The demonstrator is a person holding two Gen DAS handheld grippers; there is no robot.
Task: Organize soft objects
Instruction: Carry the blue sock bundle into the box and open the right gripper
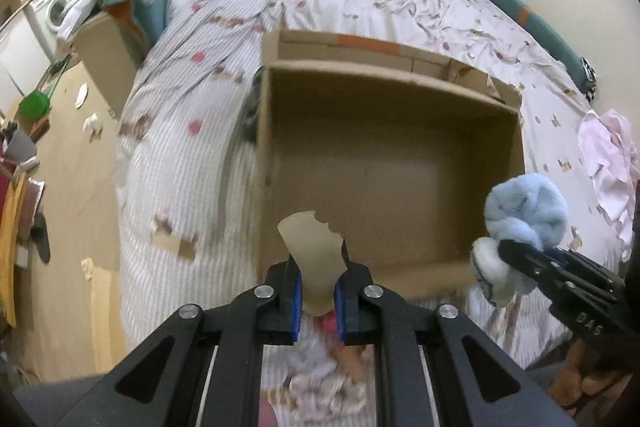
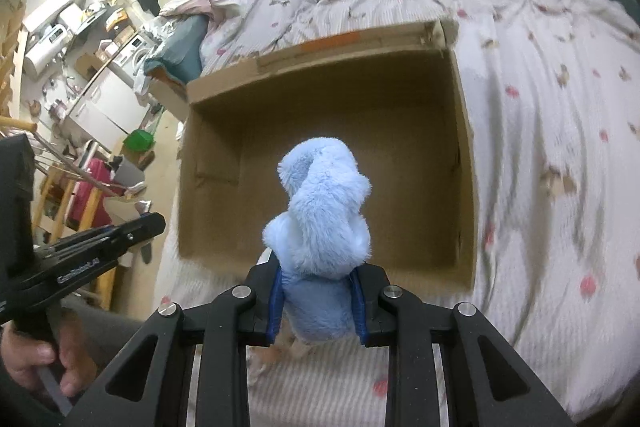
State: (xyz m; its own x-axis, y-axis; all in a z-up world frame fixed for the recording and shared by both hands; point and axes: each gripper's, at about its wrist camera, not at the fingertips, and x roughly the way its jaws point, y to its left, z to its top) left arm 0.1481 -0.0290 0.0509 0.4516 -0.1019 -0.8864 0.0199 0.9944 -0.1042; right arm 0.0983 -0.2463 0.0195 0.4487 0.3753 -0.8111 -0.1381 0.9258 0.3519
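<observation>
While the left gripper pinches a thin, torn-edged scrap of tan cardboard between nearly closed blue pads, the right gripper clamps one fluffy pale-blue plush toy, its jaws partly apart around the soft body. Both hang over the near rim of one open, bare-floored cardboard box on the striped, flower-printed bedsheet. A crumpled pink cloth lies right of the box.

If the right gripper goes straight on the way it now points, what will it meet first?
Probably the bare floor of the open cardboard box: the right gripper, shut on the blue plush toy, points down into it. Depth is uncertain.
</observation>
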